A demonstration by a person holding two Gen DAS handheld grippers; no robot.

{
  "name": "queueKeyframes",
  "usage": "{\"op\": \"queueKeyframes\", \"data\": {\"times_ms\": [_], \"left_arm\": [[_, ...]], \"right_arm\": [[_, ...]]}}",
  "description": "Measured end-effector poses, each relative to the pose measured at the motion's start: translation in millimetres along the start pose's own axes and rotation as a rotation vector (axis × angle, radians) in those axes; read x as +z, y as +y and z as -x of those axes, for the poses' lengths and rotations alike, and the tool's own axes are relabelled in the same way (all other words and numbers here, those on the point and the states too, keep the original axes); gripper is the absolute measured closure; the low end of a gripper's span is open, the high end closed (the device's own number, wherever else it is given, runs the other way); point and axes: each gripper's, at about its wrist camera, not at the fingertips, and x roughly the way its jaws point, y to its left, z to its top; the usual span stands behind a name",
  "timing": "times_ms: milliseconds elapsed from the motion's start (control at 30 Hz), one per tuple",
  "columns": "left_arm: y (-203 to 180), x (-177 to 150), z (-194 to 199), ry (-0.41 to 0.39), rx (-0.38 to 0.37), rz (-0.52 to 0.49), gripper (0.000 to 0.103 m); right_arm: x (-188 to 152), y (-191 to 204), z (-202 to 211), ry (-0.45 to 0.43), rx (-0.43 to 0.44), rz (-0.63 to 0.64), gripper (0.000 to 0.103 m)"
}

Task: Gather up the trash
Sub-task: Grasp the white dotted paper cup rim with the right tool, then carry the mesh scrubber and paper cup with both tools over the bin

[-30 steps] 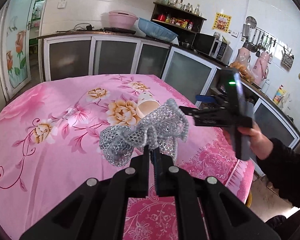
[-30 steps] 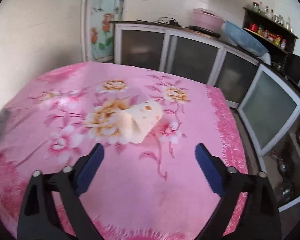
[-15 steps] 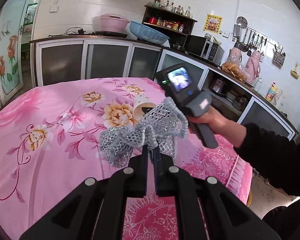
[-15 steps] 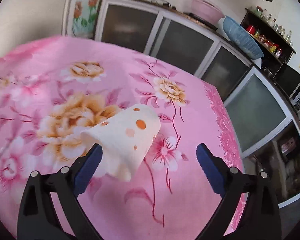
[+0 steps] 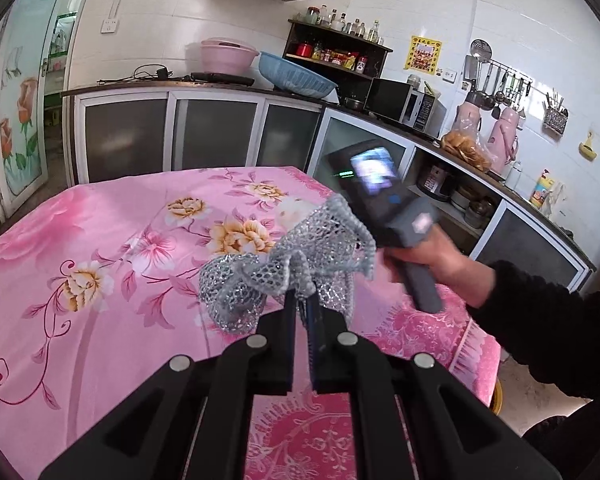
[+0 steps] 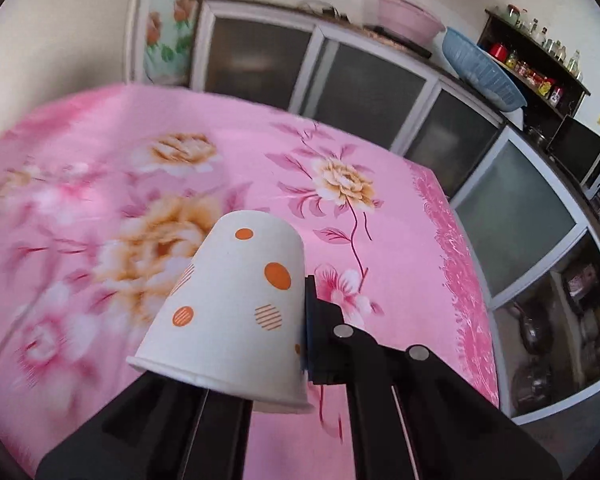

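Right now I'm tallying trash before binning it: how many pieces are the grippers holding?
2: a silver mesh scrap pinched in the left gripper; a dotted paper cup clamped in the right gripper.

Both hand-held grippers clamped shut — left (image 5: 305, 312), right (image 6: 260, 320).

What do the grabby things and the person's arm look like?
The left tool is black plastic with two thin flat fingers, blue pads and round silver screws. The right tool is black with the same blue pads; its grey handle carries a small lit screen. The person wears a black sleeve.
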Motion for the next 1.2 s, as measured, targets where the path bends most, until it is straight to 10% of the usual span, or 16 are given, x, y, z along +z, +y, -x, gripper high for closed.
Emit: {"op": "queueKeyframes", "data": {"times_ms": [267,633,1200], "left_arm": [[-79,-9,0,0.006,-0.062,-0.078,0.1],[-253,-30,-52,0.065,-0.379,-0.197,0.1],[-461,-110,-189,0.401,-0.553,-0.396,0.1]], "right_arm": [[-108,-86,140,-0.017,0.072,-0.166,0.1],[-308,-217,293,0.045,-0.14,-0.502,0.1],[-514,-289,301,0.282,-0.221,-0.891,0.099]]}}
